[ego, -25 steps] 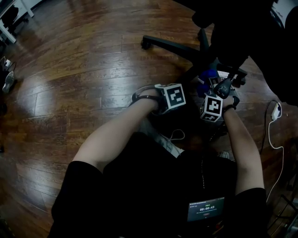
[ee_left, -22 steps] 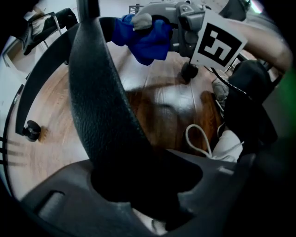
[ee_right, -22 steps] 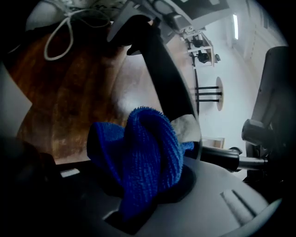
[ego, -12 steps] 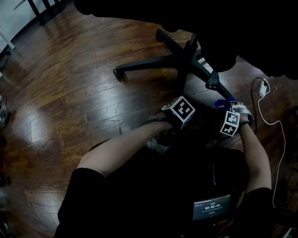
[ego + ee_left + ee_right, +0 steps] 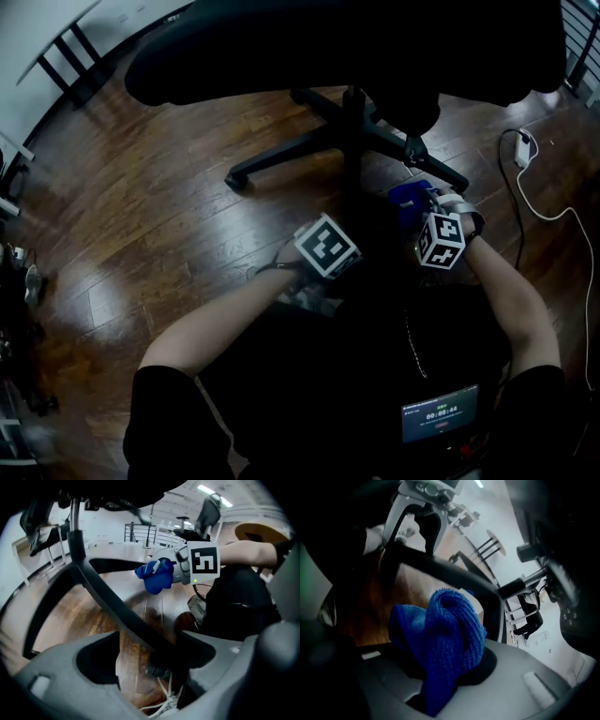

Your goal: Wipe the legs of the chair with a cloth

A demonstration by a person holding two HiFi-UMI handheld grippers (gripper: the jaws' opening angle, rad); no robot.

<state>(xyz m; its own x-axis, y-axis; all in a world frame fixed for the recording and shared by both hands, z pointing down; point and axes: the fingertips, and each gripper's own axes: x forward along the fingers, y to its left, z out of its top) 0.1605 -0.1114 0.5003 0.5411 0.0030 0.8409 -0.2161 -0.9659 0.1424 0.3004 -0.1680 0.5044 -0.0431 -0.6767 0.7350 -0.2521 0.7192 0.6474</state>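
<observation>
A glossy dark-brown wooden plank floor [image 5: 141, 216] fills the room, catching pale patches of reflected light. At the upper left stands a white table on dark slanted legs [image 5: 42, 28]. A white cable with a white plug block [image 5: 523, 147] trails over the boards at the right. Farther off, a metal railing [image 5: 140, 534] runs beneath bright ceiling strip lights [image 5: 213, 495] and pale walls.
</observation>
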